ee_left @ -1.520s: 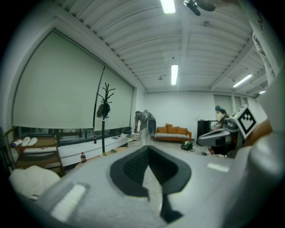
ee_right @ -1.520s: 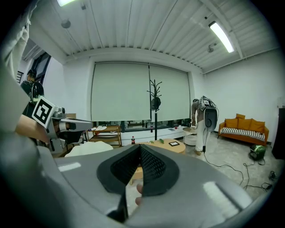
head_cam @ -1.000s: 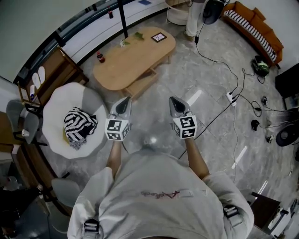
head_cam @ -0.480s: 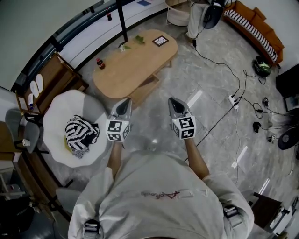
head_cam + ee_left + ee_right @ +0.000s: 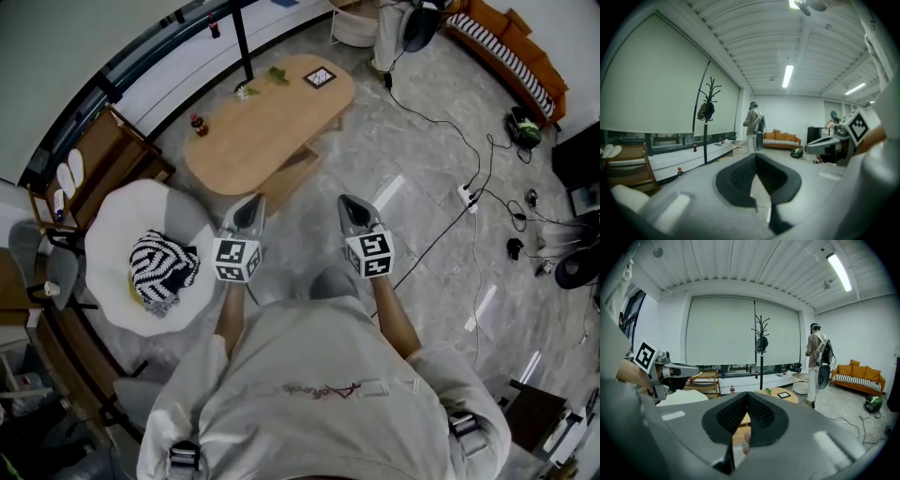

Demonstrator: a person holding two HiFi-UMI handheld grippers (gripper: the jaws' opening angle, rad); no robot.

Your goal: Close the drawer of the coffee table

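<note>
Left gripper (image 5: 253, 202) and right gripper (image 5: 348, 202) hanging closed, empty; drawer (image 5: 289, 170) jutting open from coffee table (image 5: 267, 117); white armchair (image 5: 131, 202) sitting near its left end.

Matt wooden coffee table (image 5: 267, 122) on glossy marbled floor (image 5: 422, 197)

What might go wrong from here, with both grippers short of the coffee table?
The left gripper and right gripper are shut, apart from the open drawer; a hard push might jolt the coffee table and tip the bottle. The power strip on the floor nearby may trip a foot.
</note>
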